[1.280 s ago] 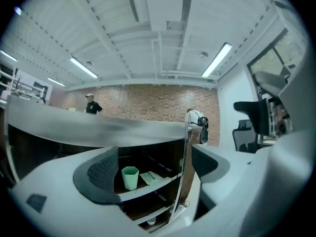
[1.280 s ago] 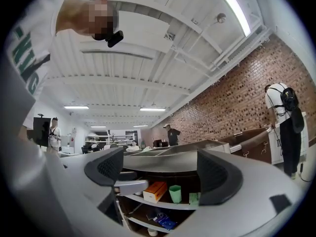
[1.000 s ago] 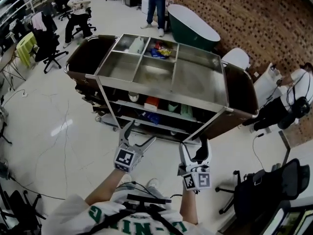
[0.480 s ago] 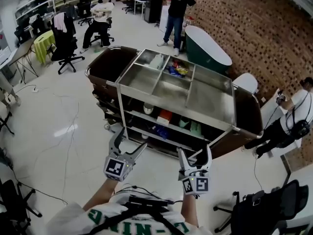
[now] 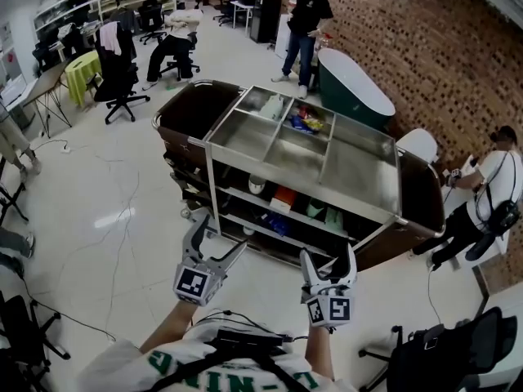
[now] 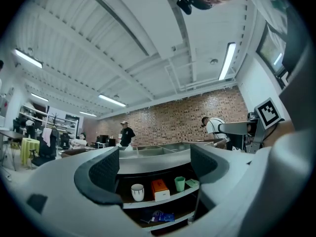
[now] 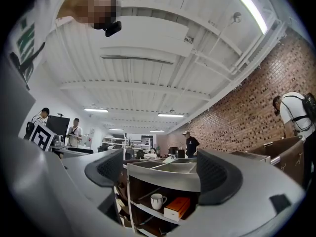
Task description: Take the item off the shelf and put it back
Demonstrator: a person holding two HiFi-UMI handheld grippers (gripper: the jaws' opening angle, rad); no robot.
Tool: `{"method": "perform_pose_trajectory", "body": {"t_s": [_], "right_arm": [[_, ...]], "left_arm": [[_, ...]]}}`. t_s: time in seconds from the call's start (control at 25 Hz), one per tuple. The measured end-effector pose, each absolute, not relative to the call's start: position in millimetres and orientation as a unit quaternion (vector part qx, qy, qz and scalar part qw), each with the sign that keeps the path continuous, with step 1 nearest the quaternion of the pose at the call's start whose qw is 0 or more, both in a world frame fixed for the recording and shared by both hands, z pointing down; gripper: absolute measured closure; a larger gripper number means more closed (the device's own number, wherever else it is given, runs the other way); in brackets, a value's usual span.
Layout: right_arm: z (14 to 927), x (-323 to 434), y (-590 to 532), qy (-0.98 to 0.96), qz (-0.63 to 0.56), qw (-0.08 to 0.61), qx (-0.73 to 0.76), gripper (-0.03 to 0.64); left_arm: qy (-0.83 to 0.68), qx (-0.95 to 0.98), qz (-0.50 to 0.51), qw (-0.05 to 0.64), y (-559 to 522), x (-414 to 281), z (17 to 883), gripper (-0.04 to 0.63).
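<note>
Left gripper point(image 5: 219, 233): jaws apart with nothing between them; they have just been closing a little. Right gripper point(image 5: 328, 256): jaws apart, likewise empty. I hold both roughly level, side by side, short of the cart point(image 5: 302, 180) and aimed at its open front.

Middle shelf point(image 6: 154, 201): a white mug point(image 6: 137, 192) sits at the left, an orange box point(image 6: 159, 188) just beside it, and a green cup point(image 6: 179, 183) further right. All rest on the shelf, clear of both grippers. I cannot tell which of them is the task's item. With every item on the shelf and my jaws empty, this fits either an item due to come off or one already put back.

Handling, as judged:
- **Mug:** rigid and glazed, likely slippery and breakable. The pads should span its body, not the handle.
- **Box:** looks light and stiff, with flat faces. Grip it across its narrow width.
- **Cup:** looks light and easily tipped. Hold it low on the wall.
</note>
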State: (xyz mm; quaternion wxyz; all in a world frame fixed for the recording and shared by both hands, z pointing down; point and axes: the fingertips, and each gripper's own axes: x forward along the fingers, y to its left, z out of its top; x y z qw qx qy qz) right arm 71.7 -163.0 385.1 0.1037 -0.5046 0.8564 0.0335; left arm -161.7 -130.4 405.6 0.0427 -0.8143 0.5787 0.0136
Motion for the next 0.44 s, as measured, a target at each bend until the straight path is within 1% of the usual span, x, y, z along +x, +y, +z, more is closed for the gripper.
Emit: {"method": "perform_pose_trajectory", "body": {"t_s": [0.44], "right_arm": [[383.7,70.5,-158.9,0.856,0.035,0.096,-0.506,0.147]], "left_arm": [[0.579,-0.815,0.02,0.03,-125.9,-160.5,402.8,0.164]]}}
